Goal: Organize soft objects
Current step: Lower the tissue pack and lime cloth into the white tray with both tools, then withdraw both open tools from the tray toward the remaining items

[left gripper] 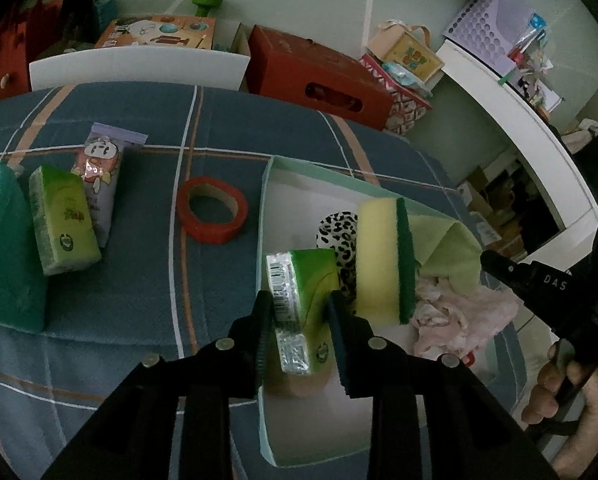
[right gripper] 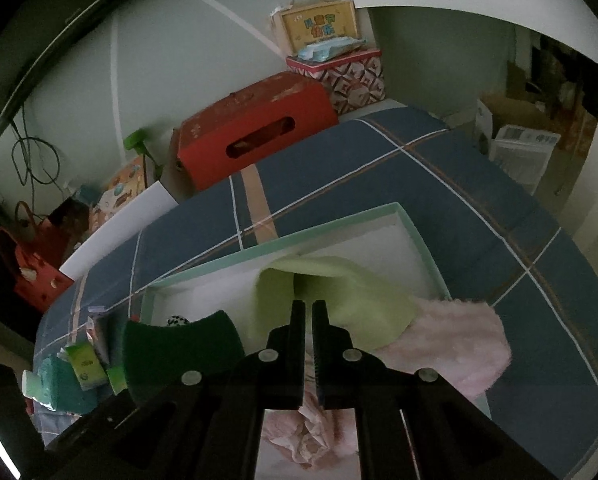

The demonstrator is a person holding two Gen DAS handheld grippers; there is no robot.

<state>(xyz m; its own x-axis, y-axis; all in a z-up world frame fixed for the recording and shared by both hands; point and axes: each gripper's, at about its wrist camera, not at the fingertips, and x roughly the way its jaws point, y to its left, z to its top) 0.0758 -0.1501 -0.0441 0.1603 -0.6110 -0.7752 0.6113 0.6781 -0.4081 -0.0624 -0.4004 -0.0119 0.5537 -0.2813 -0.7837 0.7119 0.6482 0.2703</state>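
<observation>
The left gripper [left gripper: 299,304] grasps a green tissue pack [left gripper: 303,304] between its pads, held low over the near-left part of the mint-rimmed box [left gripper: 263,208], just left of the standing yellow sponge [left gripper: 379,264]. The pack's long axis runs near to far along the fingers. The right gripper [right gripper: 308,308] is clenched empty above the light green cloth [right gripper: 351,300].

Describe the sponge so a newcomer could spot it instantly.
Start at the pale green box on the blue plaid cloth. Inside it, the sponge stands on edge beside a leopard-print item. Unlike the crumpled cloths nearby, it is a firm yellow block with a dark green scouring face.
</observation>
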